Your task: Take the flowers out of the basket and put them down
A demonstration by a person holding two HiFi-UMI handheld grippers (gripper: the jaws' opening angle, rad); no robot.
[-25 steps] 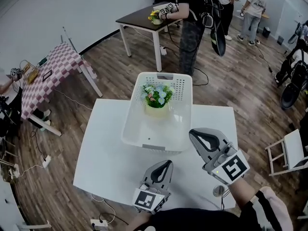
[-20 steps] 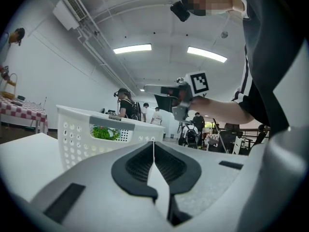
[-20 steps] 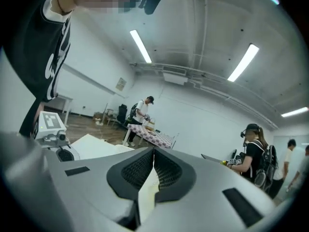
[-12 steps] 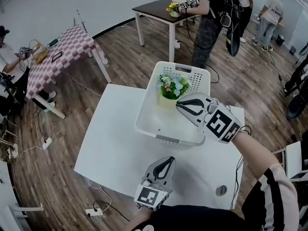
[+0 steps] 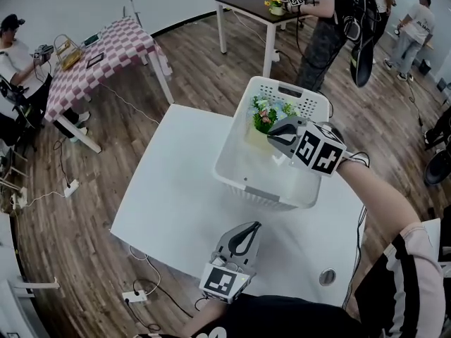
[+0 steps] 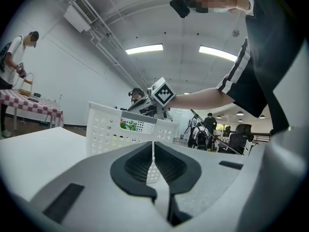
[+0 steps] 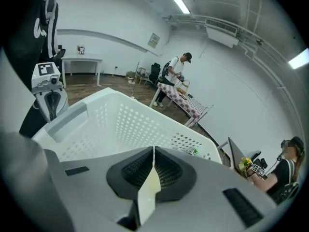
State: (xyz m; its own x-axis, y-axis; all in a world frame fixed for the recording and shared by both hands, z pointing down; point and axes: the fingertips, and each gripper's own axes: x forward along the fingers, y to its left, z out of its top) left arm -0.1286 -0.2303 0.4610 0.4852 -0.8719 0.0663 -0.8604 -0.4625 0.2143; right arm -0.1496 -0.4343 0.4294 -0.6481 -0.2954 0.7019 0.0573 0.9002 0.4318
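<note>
"What's nearest to us?"

"The left gripper (image 5: 248, 231), low at the bottom centre of the head view, above the near edge of the white table (image 5: 169, 196). Its jaws are pressed together with nothing between them."

"And the other one?"

"The right gripper (image 5: 273, 132) is higher up, right of centre. It reaches over the basket (image 5: 262, 194), with its tips just beside the flowers (image 5: 266, 111). In its own view the jaws meet at the tips and hold nothing, and the perforated basket wall fills the frame beyond them."

"So the flowers are in the basket?"

"Yes, upright at its far end, in a pale pot. I can't tell whether the right gripper touches the leaves."

"And behind that?"

"Wood floor (image 5: 190, 69). At the upper left there's a checked table (image 5: 106, 48) with a seated person (image 5: 17, 48) beside it. At the top edge there's a dark table (image 5: 254, 2) with a standing person (image 5: 328, 20) next to it."
</note>
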